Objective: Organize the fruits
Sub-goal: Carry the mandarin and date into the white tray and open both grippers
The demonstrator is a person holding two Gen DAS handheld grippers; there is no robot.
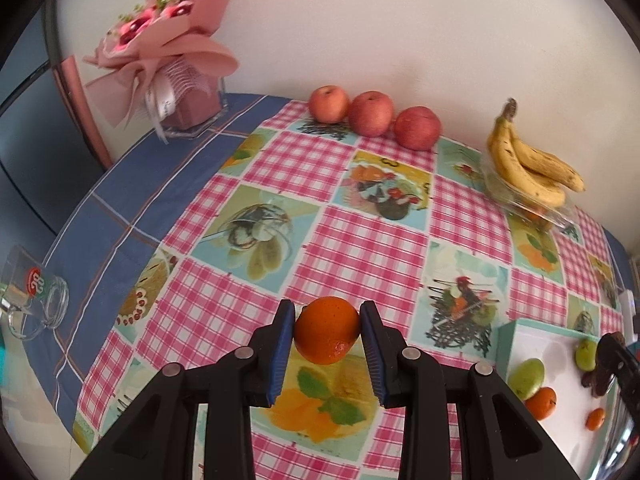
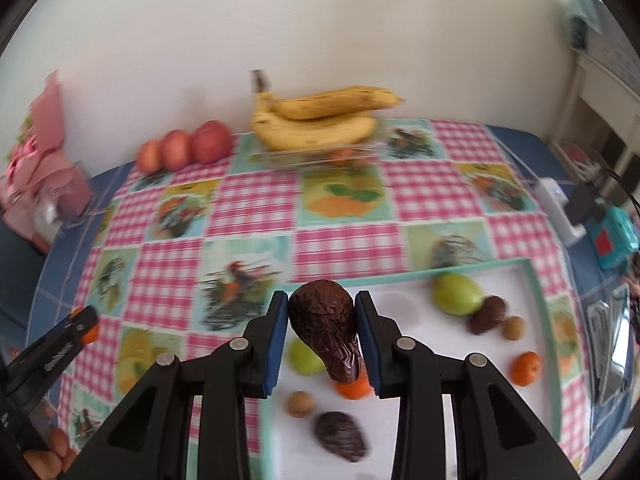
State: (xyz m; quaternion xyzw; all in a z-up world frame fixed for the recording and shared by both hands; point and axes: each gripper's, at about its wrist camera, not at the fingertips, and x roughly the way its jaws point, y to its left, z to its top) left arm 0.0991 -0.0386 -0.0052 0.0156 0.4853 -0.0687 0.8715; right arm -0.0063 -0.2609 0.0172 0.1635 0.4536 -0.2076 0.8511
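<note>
1. L gripper was seen closed on a small orange, the pads pressed to its two sides; the fruit was held clear above the counter, to the left of the white tray — judged as lifted out for sorting.
2. R gripper was closed on a wrinkled dark date, gripped across its width w/ the narrow end hanging down; it was held over the tray's near-left part, prob. just picked from there.
3. Tray contents, seen from the right wrist: green fruit toward the far right, a second green fruit partly hidden behind the R gripper, another dark date at the near edge, two brown nut-like items, a small orange at the right side & one more under the held date. Mixed kinds were still lying together, so sorting was judged well short of done.
4. Beyond the tray, by the wall: three apples were lined up touching in a row, bananas were resting on a clear container — like kept w/ like, which suggests each kind gets its own spot.
5. Far left of the tray, off the checked cloth: a bouquet & a glass mug on its side; not part of the task.
6. Right-wrist view was blurred, so finer detail couldn't be told.
</note>
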